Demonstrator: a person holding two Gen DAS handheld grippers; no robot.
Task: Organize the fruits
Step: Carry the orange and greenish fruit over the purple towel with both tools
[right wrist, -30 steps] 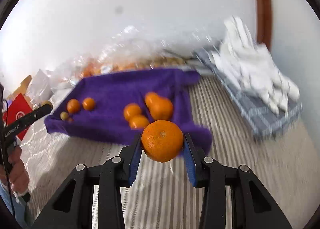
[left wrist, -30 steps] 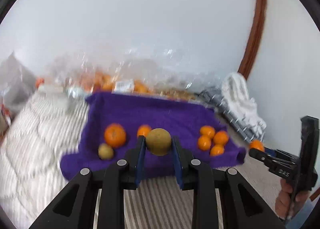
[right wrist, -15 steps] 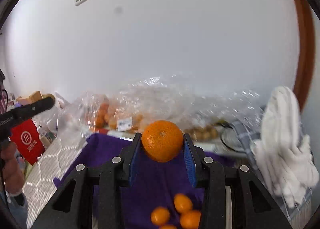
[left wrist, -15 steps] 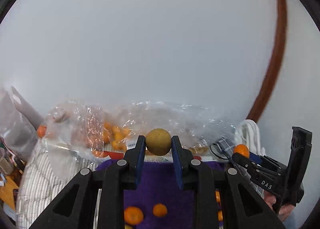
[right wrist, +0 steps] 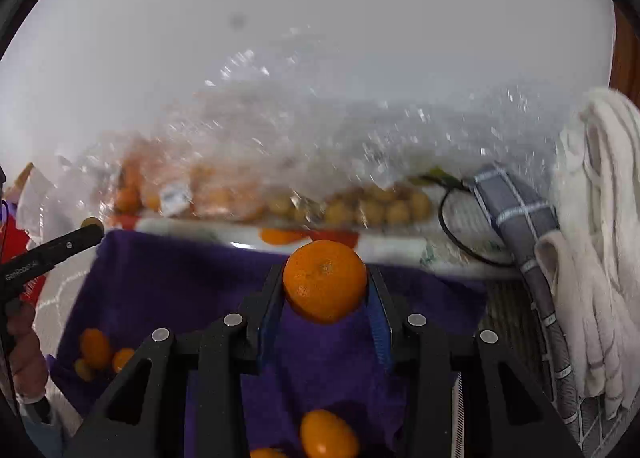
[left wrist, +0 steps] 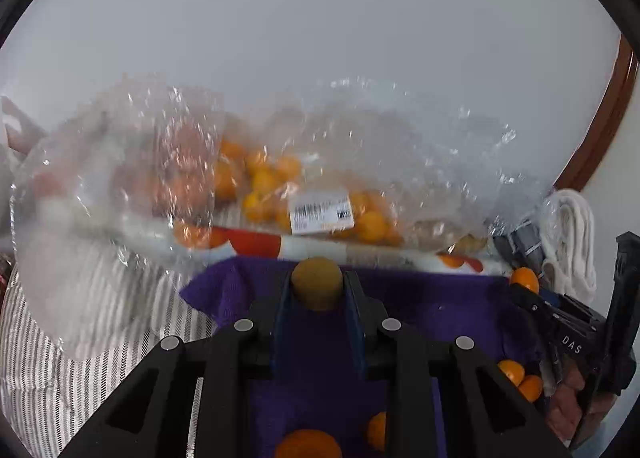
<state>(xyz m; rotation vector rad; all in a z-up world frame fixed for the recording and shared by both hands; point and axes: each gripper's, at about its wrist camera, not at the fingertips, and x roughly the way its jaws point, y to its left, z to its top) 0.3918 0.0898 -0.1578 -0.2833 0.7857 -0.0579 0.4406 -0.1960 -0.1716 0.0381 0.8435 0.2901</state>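
Now a small brown fruit (left wrist: 317,283) is squeezed tight by the left gripper (left wrist: 316,292) at mid-frame. An orange (right wrist: 325,281) is pinched by the right gripper (right wrist: 325,290), above the purple cloth (right wrist: 168,278).

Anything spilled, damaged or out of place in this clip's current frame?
Nothing stands out. Left gripper holds a brown fruit, right gripper a mandarin; loose mandarins lie on the purple towel.

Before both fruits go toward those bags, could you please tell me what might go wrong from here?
1. The small brown fruit sits at the very tips of the left gripper; a jolt might pop it out.
2. The tangerine fills the right gripper and bulges past the pads, so it could roll free.
3. The crinkled clear plastic bags hide their openings; a fruit could miss and land on the purple cloth.
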